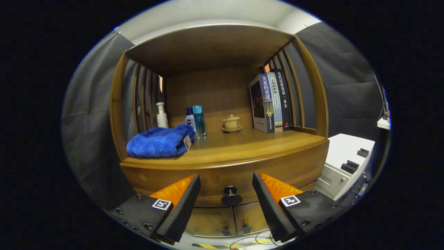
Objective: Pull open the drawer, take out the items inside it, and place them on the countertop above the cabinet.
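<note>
Dark cloth walls surround a wooden cabinet (222,163) with an open shelf alcove on top. On its countertop (242,146) lie a folded blue towel (159,142) at the left, a white pump bottle (161,116) behind it, and a small white-and-blue bottle (189,119) touching a taller clear blue bottle (199,121). A lidded tea cup (232,123) sits on a saucer near the middle, and three books (272,102) stand upright at the right. Below the countertop, the drawer (229,182) is closed. Its round dark knob (231,195) sits between the fingers of the gripper (226,194), which are spread wide apart, touching nothing. A white unit (347,159) stands beside the cabinet's right side.
</note>
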### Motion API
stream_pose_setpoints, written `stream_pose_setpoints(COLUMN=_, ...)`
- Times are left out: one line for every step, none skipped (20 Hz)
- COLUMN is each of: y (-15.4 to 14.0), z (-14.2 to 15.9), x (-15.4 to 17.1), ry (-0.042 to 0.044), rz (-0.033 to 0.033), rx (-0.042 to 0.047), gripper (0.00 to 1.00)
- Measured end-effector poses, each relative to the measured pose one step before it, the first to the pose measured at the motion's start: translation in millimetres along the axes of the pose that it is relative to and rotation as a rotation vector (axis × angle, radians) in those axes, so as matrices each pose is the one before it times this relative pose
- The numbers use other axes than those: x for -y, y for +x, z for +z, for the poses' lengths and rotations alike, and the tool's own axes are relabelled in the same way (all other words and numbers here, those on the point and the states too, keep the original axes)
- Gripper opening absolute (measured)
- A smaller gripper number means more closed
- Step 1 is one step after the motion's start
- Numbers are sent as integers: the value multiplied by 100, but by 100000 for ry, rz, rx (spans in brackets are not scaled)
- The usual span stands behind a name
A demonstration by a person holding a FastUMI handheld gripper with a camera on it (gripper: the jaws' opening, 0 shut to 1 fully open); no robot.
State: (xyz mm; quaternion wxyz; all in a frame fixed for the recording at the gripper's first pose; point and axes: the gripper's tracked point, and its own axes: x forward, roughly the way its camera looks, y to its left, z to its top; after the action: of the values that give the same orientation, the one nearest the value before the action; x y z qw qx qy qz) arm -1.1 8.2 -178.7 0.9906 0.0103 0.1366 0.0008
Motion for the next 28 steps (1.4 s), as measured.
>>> stream_pose_setpoints(y=382, z=-922, x=-18, ry=-423, rz=171, rx=-1901, gripper=98)
stream_pose_setpoints(y=514, z=-886, x=-391, ry=631, rz=1628, rx=-2298, gripper=98)
stream_pose_setpoints(y=506, z=-492, x=-347, ry=609, rz=1418, rx=-1373, gripper=98)
stream_pose_setpoints(y=406, z=-43, x=182, ry=-547, rz=-153, rx=-408, gripper=98)
stream_pose_setpoints(y=529, z=-249, x=318, ry=-1456, rz=-660, rx=-512, gripper=98)
stream_pose_setpoints(y=520, z=-537, x=182, ry=-1762, rz=-433, rx=-1166, gripper=94)
stream_pose_setpoints(y=608, z=-735, x=181, ry=-1814, rz=-709, rx=-2097, gripper=90)
stream_pose_setpoints(y=551, z=-613, x=-122, ry=-1376, rz=589, rx=-1887, gripper=86)
stream_pose_setpoints(y=463, z=-425, x=206, ry=-2172, rz=-823, rx=-1089, gripper=82)
stream_pose_setpoints(y=57, z=-150, x=22, ry=-792, rz=135, rx=-787, gripper=79)
stream_pose_setpoints(y=365, z=-333, x=354, ry=-1295, rz=-1138, rx=-56, gripper=75)
stream_pose_setpoints(y=-317, z=162, x=589, ry=-1433, rz=-1657, rx=-274, gripper=68)
stream_pose_setpoints(y=432, z=-21, x=12, ry=696, rz=851, rx=-134, gripper=61)
stream_pose_setpoints(y=-77, z=-120, x=-131, ry=1519, rz=545, rx=-159, gripper=54)
stream_pose_setpoints(y=-106, z=-91, x=-80, ry=1108, rz=230, rx=-1204, gripper=54)
stream_pose_setpoints(y=84, z=56, x=173, ry=505, rz=-470, rx=-401, gripper=50)
stream_pose_setpoints(y=-250, z=-49, x=31, ry=-677, rz=-1268, rx=-704, gripper=47)
stream_pose_setpoints(y=29, z=-141, x=49, ry=-1518, rz=-1558, rx=-941, gripper=43)
stream_pose_setpoints(y=-309, z=-150, x=102, ry=-919, rz=-1191, rx=-1293, gripper=39)
stream_pose_setpoints(y=-618, z=-105, x=-205, ry=1182, rz=49, rx=-1196, gripper=36)
stream_pose_setpoints(y=-297, z=-277, x=-54, ry=1570, rz=368, rx=-1528, gripper=36)
stream_pose_setpoints(y=-725, z=-297, x=178, ry=1150, rz=-44, rx=-1423, gripper=36)
stream_pose_setpoints(y=-621, z=-193, x=110, ry=740, rz=-49, rx=-1497, gripper=36)
stream_pose_setpoints(y=-460, z=-282, x=-39, ry=553, rz=103, rx=-2248, gripper=36)
stream_pose_setpoints(y=-682, z=-327, x=-42, ry=485, rz=582, rx=-1975, gripper=36)
stream_pose_setpoints(y=-830, z=-363, x=86, ry=63, rz=638, rx=-1686, gripper=36)
stream_pose_setpoints(y=-781, z=-340, x=87, ry=-369, rz=279, rx=-1135, gripper=36)
stream_pose_setpoints(y=-770, z=-365, x=186, ry=-487, rz=36, rx=-925, gripper=36)
